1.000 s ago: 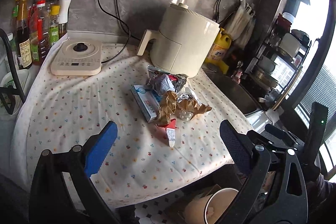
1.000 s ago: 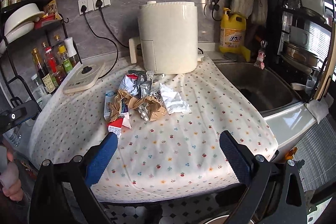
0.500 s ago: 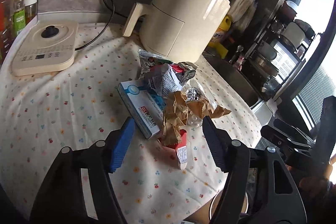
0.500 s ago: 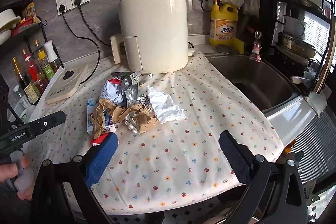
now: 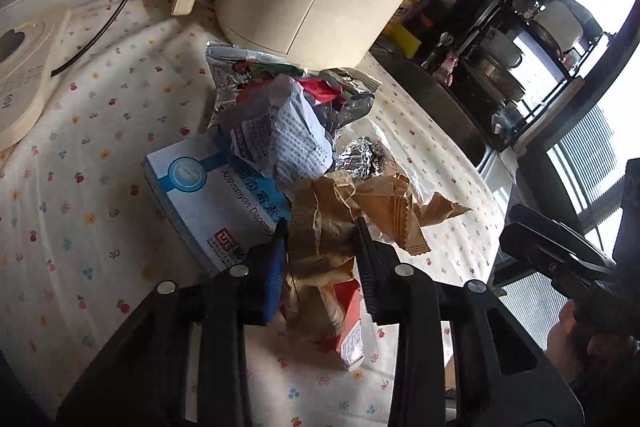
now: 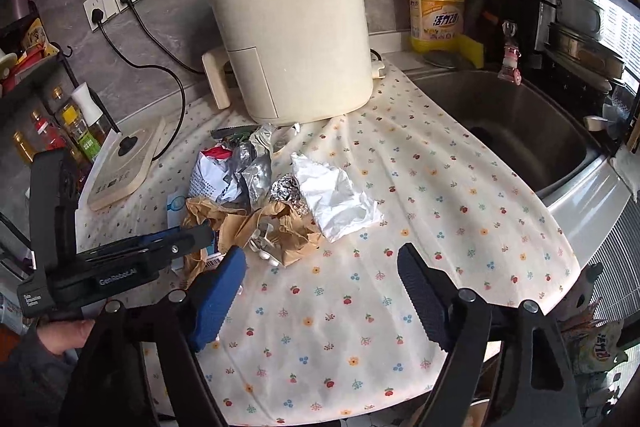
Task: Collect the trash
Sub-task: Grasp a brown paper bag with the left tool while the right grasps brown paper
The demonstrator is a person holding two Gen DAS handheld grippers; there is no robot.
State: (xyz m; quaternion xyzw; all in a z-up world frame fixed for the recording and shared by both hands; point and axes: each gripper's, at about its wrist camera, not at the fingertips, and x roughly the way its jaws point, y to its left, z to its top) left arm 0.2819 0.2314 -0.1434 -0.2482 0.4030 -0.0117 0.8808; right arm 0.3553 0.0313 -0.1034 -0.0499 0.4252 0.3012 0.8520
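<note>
Right wrist view: a counter under a flowered cloth (image 6: pixel 420 211) fills most of the picture, with a steel sink (image 6: pixel 516 131) at its right end and a grey tiled wall behind. At the back of the cloth stands a cream air fryer (image 6: pixel 296 35), its handle turned to the left, and a yellow soap bottle (image 6: pixel 438 9) stands beside the sink. To the left lies a flat cream cooker (image 6: pixel 124 167), with sauce bottles (image 6: pixel 78 125) on a rack behind it. The trash sits in a heap in front of the fryer: a white tissue (image 6: pixel 336 199), a crumpled printed leaflet (image 6: pixel 212 175), silver wrappers (image 6: pixel 256 163), a ball of foil (image 6: pixel 286 189) and crumpled brown paper (image 6: pixel 256 223) (the nearest piece to both tongs). The right gripper (image 6: pixel 320 267) hangs over bare cloth just in front of the heap, its jaws wide apart but closing, with nothing between them. In the left wrist view the left gripper (image 5: pixel 320 247) has its jaws closing on the brown paper (image 5: pixel 320 223), which stands between the two pads and meets both. Beside it lies a blue and white medicine box (image 5: pixel 208 199), and a small red carton (image 5: pixel 348 323) lies under the paper, below the fingers
</note>
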